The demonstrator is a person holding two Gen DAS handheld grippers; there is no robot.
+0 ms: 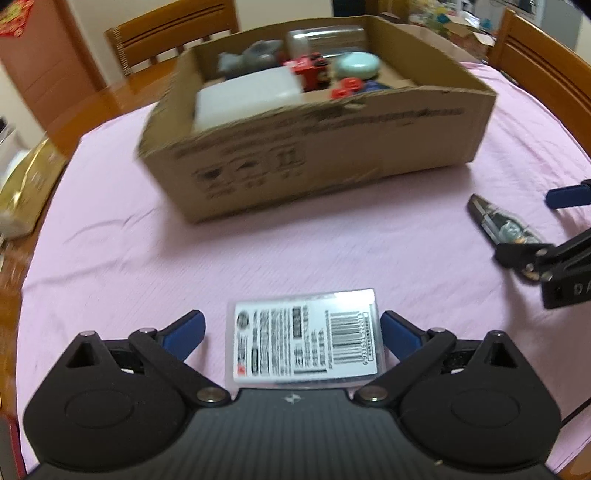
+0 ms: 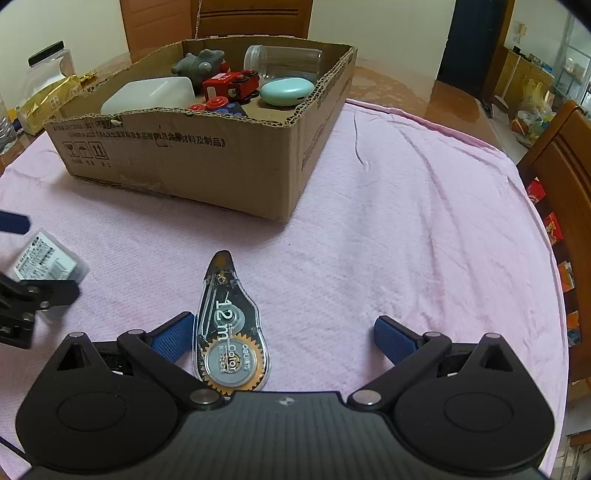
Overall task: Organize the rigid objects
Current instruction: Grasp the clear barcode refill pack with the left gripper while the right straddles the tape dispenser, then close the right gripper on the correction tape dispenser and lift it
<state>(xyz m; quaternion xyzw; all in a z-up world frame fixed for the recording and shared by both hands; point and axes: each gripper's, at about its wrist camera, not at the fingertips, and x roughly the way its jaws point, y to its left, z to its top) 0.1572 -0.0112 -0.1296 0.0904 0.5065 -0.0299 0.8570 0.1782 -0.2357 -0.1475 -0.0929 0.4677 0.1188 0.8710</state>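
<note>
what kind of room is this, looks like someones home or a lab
Most likely a home dining room: a round table under a pink cloth, wooden dining chairs around it, and a cardboard box of toys and household bits on top.

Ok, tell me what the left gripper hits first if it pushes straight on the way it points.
Most likely the clear plastic case lying between the open left gripper fingers on the pink cloth; depth is hard to judge.

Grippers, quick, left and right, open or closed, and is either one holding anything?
Left gripper: open, straddling the clear labelled case, not gripping it.
Right gripper: open, holding nothing; the correction tape lies by its left finger.
</note>
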